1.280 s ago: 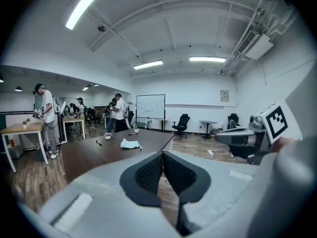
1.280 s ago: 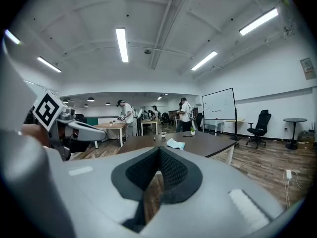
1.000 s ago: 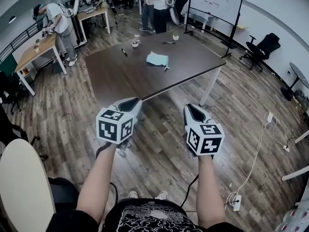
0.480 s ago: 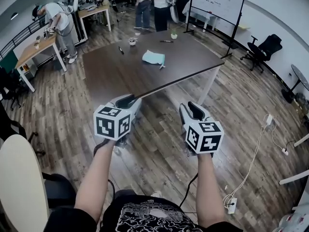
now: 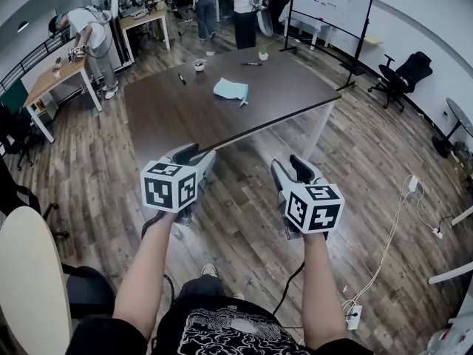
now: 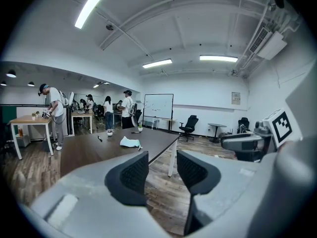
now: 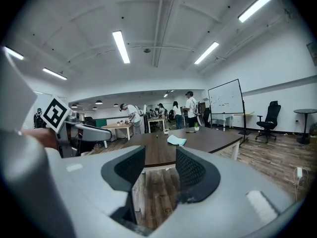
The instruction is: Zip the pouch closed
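Two items: left claw (image 5: 196, 154), right claw (image 5: 290, 166), jaws just opened, empty, well apart from teal pouch (image 5: 230, 89) on dark surface (image 5: 185, 117); wood floor (image 5: 369, 161).

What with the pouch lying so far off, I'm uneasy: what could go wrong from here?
The pouch lies loose on the table; unpinned, it may slide instead of zipping shut. The left gripper and right gripper, whose jaws have just been opening, empty, hang short of its near edge; reaching in could hit it.
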The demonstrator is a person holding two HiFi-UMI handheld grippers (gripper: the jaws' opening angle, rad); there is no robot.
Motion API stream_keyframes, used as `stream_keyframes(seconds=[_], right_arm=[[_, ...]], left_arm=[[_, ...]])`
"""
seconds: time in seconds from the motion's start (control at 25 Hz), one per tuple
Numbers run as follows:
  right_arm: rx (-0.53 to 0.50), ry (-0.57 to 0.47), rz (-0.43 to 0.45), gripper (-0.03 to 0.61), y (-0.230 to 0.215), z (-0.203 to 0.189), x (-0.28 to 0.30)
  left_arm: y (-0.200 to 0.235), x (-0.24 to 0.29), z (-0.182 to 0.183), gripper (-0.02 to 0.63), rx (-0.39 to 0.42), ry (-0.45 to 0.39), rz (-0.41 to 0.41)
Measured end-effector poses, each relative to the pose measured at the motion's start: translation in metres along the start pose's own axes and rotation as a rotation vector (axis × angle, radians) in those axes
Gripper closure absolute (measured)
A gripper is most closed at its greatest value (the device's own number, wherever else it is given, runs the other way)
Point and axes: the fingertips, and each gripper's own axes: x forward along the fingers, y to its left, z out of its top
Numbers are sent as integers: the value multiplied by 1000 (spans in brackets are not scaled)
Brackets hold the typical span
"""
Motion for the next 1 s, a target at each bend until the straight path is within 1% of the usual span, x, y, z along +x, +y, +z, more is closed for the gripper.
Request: stream_keyframes(seconds=[0.12, 0.24, 0.48, 0.72, 0.76, 1.0], right_arm=[[3, 3, 6, 388, -4, -1, 4], [9, 3, 4, 359, -6, -2, 9], [20, 5, 0, 341, -18, -1, 30], [17, 19, -11, 333, -36, 3, 74], [16, 22, -13, 328, -39, 5, 83], [11, 42, -16, 314, -57, 24, 146]], left_arm=[[0, 6, -1, 415, -4, 2, 1], [3, 12, -2, 405, -4, 6, 0], [11, 34, 1, 390, 13, 15, -10], [39, 73, 8, 384, 0, 19, -8], [45, 80, 11, 375, -3, 20, -10], [86, 131, 30, 374, -13, 27, -14]])
